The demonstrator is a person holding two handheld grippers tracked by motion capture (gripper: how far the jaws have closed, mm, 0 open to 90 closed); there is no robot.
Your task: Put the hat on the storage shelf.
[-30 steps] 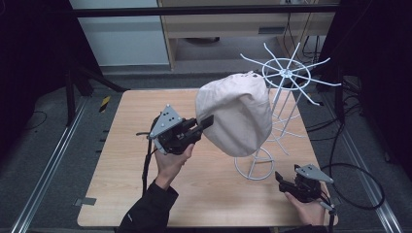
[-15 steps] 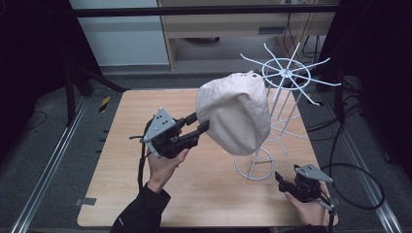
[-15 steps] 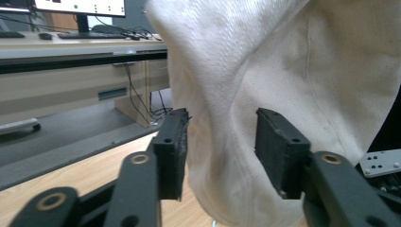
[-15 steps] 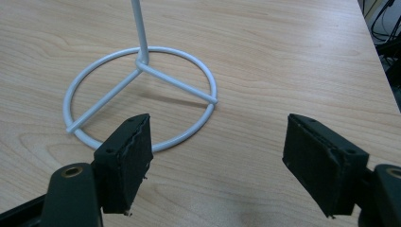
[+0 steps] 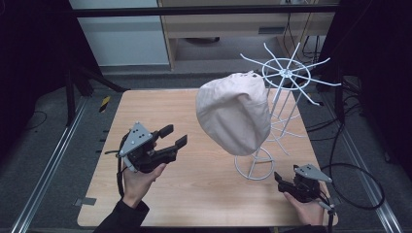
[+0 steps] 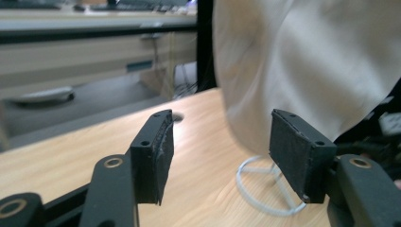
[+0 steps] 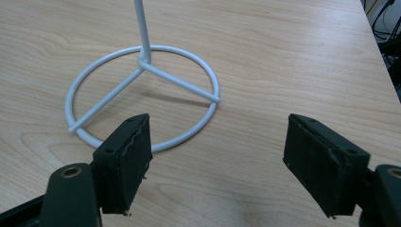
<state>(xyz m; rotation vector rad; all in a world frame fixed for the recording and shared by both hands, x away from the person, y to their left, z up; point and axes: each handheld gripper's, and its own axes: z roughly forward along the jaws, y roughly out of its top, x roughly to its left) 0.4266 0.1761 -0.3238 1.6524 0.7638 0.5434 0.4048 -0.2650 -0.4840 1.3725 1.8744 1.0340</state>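
Observation:
A cream fabric hat (image 5: 235, 114) hangs on a white wire stand (image 5: 286, 74) whose ring base (image 5: 254, 166) rests on the wooden table (image 5: 204, 194). My left gripper (image 5: 174, 136) hovers left of the hat, apart from it. Its jaws have just been opening and stand open with nothing between them. In the left gripper view the hat (image 6: 302, 61) fills the upper right beyond the left gripper (image 6: 220, 151), with the ring base (image 6: 265, 191) below. My right gripper (image 5: 281, 178) rests near the table's front right corner, open. In the right gripper view, the right gripper (image 7: 217, 158) faces the ring base (image 7: 142, 94).
The stand's spoked arms (image 5: 311, 92) reach out at the table's back right. Cables (image 5: 357, 182) loop on the floor to the right. A cabinet (image 5: 228, 24) and a metal frame bar stand beyond the far edge. Bare wood lies left of and in front of the stand.
The left gripper let go of the hat's side, opened its jaws and drew back to the left and slightly down. The hat stays on the stand. The right gripper kept still.

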